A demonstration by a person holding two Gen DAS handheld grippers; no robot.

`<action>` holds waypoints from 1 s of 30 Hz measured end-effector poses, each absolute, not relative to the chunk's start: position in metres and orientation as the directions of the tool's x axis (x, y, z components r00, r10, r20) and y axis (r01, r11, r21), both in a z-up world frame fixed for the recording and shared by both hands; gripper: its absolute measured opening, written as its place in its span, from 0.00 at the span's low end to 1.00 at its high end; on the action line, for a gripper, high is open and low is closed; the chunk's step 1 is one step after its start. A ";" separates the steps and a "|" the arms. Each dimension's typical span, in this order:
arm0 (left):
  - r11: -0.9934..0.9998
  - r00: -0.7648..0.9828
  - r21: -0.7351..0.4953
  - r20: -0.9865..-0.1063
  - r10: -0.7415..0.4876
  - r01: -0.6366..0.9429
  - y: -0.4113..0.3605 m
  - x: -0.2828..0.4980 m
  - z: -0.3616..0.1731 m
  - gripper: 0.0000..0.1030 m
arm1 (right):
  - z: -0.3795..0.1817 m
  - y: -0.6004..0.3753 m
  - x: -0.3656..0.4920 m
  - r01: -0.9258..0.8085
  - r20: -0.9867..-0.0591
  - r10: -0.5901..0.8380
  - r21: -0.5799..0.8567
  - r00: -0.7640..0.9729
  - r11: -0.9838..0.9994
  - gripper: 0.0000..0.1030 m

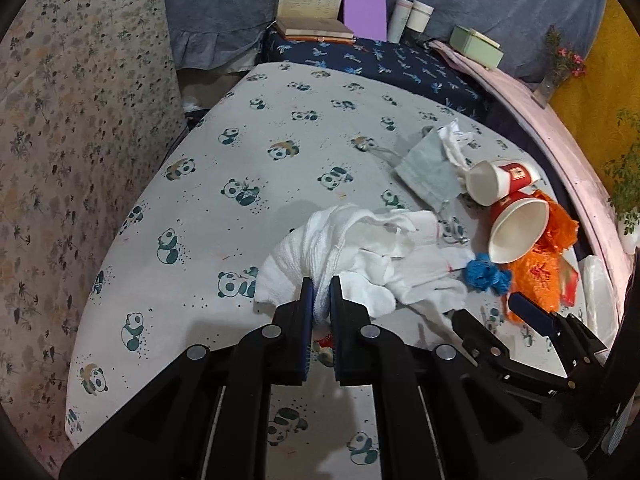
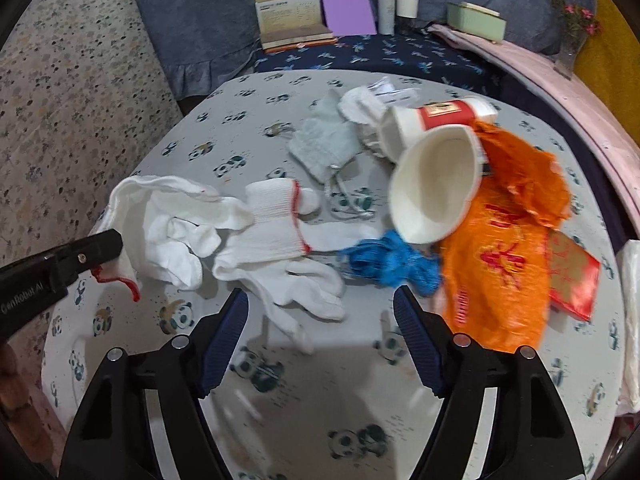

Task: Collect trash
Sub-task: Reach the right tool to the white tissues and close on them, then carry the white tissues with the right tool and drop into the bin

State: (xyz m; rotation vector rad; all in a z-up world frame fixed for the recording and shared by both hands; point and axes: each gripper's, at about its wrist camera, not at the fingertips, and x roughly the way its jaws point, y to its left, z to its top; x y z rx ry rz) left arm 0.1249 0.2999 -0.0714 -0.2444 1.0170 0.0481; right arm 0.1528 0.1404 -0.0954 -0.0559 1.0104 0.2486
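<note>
The left gripper (image 1: 320,292) is pinching a fold of a white cloth glove (image 1: 308,256), its jaws pressed nearly together on the fabric near the middle of the desk (image 1: 200,152), which is covered in a panda-print sheet. Gripping a bunched edge rather than the flat palm is giving it a firm hold for lifting.

The right gripper (image 2: 320,304) is hanging with jaws spread and nothing between the pads, just short of a second white glove (image 2: 288,276) and a crumpled blue scrap (image 2: 392,260); which of the two it is aimed at is hard to say through the motion blur.

Toward the desk's right edge, two paper cups (image 2: 432,184) are lying on their sides over an orange plastic bag (image 2: 496,264), with a grey mask (image 2: 324,148) behind them, all waiting to be gathered.
</note>
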 end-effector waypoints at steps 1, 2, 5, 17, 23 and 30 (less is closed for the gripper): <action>0.971 0.523 -0.180 -0.849 -0.074 -0.154 0.300 0.126 -0.074 0.07 | -0.099 0.146 0.155 -0.245 -0.845 0.186 0.067 0.502 0.967 0.67; 0.971 0.519 -0.182 -0.851 -0.076 -0.156 0.301 0.126 -0.076 0.07 | -0.103 0.151 0.156 -0.255 -0.846 0.188 0.064 0.499 0.965 0.65; 0.971 0.512 -0.181 -0.855 -0.079 -0.154 0.299 0.127 -0.080 0.07 | -0.120 0.163 0.161 -0.279 -0.864 0.187 0.056 0.467 0.959 0.54; 0.973 0.553 -0.200 -0.827 -0.103 -0.117 0.280 0.115 -0.054 0.07 | -0.090 0.146 0.146 -0.294 -0.819 0.227 0.074 0.527 0.953 0.09; 0.976 0.610 -0.213 -0.779 -0.146 -0.038 0.247 0.103 -0.016 0.07 | -0.028 0.110 0.124 -0.253 -0.730 0.234 0.086 0.642 0.964 0.09; 0.974 0.669 -0.203 -0.710 -0.220 0.104 0.183 0.090 0.035 0.07 | 0.036 0.042 0.092 -0.150 -0.624 0.170 0.085 0.763 0.985 0.09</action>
